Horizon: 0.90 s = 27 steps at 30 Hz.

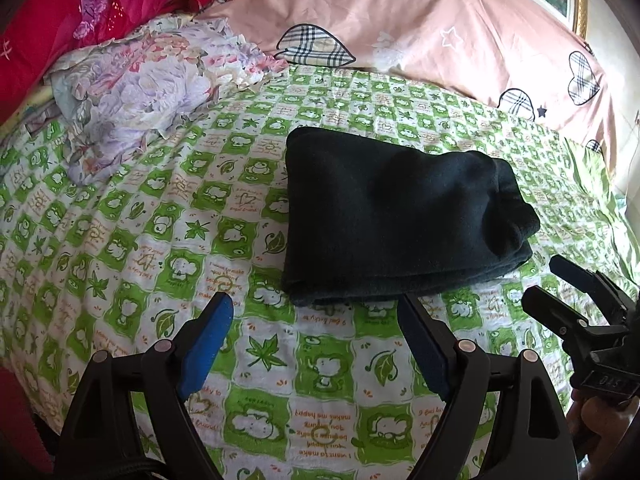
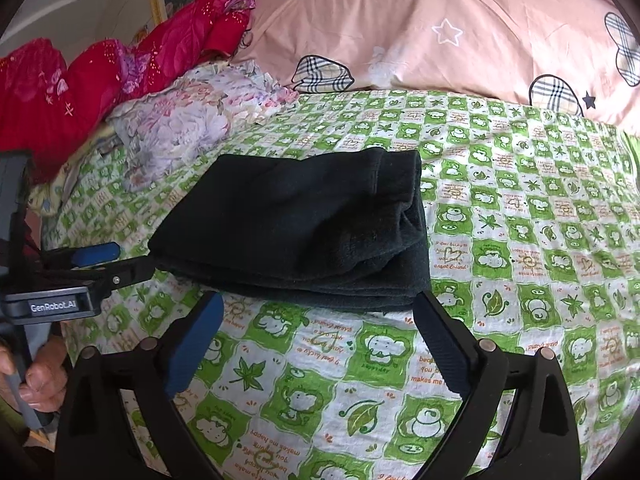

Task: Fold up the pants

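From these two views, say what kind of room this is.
Most likely a bedroom: a bed with a green-and-white checked cartoon sheet, a pink pillow with plaid hearts, and crumpled floral and red bedding. Folded dark pants lie on it.

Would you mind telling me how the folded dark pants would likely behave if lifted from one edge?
The dark pants look like soft, thick fleece, so they would probably sag and unfold rather than stay flat. The stacked layers at the near edge seem loose and may slide apart. On the green sheet, a push would likely bunch them.

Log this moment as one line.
dark green fleece pants: folded on green checked sheet | left gripper: open, empty | right gripper: open, empty
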Each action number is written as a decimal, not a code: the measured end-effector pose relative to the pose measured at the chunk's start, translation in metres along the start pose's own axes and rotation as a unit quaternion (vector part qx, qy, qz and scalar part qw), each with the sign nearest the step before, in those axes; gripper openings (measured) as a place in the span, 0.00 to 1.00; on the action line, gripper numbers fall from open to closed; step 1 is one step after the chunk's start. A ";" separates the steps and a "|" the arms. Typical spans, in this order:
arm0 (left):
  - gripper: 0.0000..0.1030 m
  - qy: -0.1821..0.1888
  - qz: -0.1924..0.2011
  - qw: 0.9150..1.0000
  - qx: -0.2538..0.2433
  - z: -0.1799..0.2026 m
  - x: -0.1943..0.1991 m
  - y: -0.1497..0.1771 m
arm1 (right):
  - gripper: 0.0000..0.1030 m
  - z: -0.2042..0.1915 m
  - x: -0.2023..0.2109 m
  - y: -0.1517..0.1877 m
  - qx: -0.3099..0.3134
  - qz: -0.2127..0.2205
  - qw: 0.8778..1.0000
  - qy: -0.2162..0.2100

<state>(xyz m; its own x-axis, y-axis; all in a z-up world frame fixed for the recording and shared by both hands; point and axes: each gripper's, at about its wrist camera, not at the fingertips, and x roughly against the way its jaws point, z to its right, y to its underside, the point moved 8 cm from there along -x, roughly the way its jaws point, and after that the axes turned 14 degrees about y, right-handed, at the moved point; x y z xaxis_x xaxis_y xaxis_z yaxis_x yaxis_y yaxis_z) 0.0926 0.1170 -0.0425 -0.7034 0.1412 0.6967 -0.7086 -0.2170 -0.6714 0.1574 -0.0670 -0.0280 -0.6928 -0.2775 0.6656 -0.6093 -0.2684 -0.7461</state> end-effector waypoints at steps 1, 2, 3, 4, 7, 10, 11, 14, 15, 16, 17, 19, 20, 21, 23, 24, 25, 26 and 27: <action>0.82 -0.002 0.000 1.000 0.000 0.000 0.000 0.001 | 0.95 0.000 0.000 0.001 0.000 -0.001 1.000 0.004; 0.82 -0.004 0.000 1.000 -0.001 0.000 0.001 0.002 | 0.96 0.000 0.000 0.001 0.001 -0.002 1.000 0.007; 0.82 -0.007 0.000 1.000 -0.003 0.000 0.001 0.004 | 0.96 0.000 0.000 0.002 0.003 -0.002 1.000 0.010; 0.82 -0.009 -0.001 1.000 -0.004 -0.001 0.000 0.005 | 0.96 -0.001 0.000 0.003 0.004 -0.001 1.000 0.011; 0.82 -0.012 0.001 1.000 -0.002 -0.002 0.000 0.008 | 0.96 -0.002 0.000 0.004 0.005 0.002 1.000 0.013; 0.82 -0.020 0.010 1.000 -0.007 -0.003 0.002 0.009 | 0.96 -0.003 0.001 0.004 0.005 0.007 1.000 0.015; 0.82 -0.022 0.012 1.000 -0.011 -0.002 0.002 0.009 | 0.96 -0.002 0.001 0.004 0.005 0.013 1.000 0.016; 0.83 -0.021 0.013 1.000 -0.015 -0.002 0.000 0.010 | 0.97 -0.002 0.000 0.002 0.004 0.023 1.000 0.016; 0.83 -0.021 0.013 1.000 -0.015 -0.002 0.000 0.010 | 0.97 -0.003 -0.003 0.002 0.004 0.025 1.000 0.016; 0.83 -0.021 0.014 1.000 -0.015 -0.003 0.000 0.011 | 0.97 -0.004 -0.005 0.002 0.006 0.027 1.000 0.016; 0.83 -0.021 0.013 1.000 -0.016 -0.003 -0.001 0.011 | 0.97 -0.005 -0.008 0.003 0.009 0.028 0.999 0.015; 0.83 -0.023 0.013 1.000 -0.017 -0.003 -0.001 0.011 | 0.97 -0.007 -0.014 0.005 0.014 0.028 0.999 0.010; 0.83 -0.024 0.014 0.999 -0.018 -0.004 -0.001 0.011 | 0.97 -0.008 -0.016 0.007 0.015 0.028 0.999 0.010; 0.83 -0.025 0.014 0.999 -0.019 -0.004 -0.001 0.012 | 0.97 -0.009 -0.018 0.010 0.018 0.026 0.999 0.011; 0.83 -0.026 0.013 0.999 -0.017 -0.006 -0.002 0.012 | 0.97 -0.011 -0.022 0.013 0.020 0.023 0.999 0.014; 0.83 -0.026 0.014 0.999 -0.016 -0.006 -0.003 0.012 | 0.97 -0.010 -0.023 0.013 0.019 0.023 0.999 0.014; 0.83 -0.027 0.014 0.999 -0.015 -0.007 -0.003 0.013 | 0.97 -0.010 -0.023 0.013 0.017 0.023 0.999 0.014; 0.83 -0.026 0.014 0.999 -0.014 -0.007 -0.003 0.013 | 0.97 -0.008 -0.022 0.013 0.013 0.024 1.000 0.015; 0.83 -0.027 0.013 0.999 -0.016 -0.006 -0.003 0.014 | 0.97 -0.007 -0.021 0.012 0.009 0.025 1.000 0.014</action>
<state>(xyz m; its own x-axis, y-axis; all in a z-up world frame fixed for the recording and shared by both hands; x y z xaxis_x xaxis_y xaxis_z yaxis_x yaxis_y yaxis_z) 0.0849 0.1196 -0.0557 -0.7188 0.0839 0.6902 -0.6915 -0.1896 -0.6971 0.1618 -0.0579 -0.0516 -0.7328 -0.2647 0.6268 -0.5668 -0.2721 -0.7776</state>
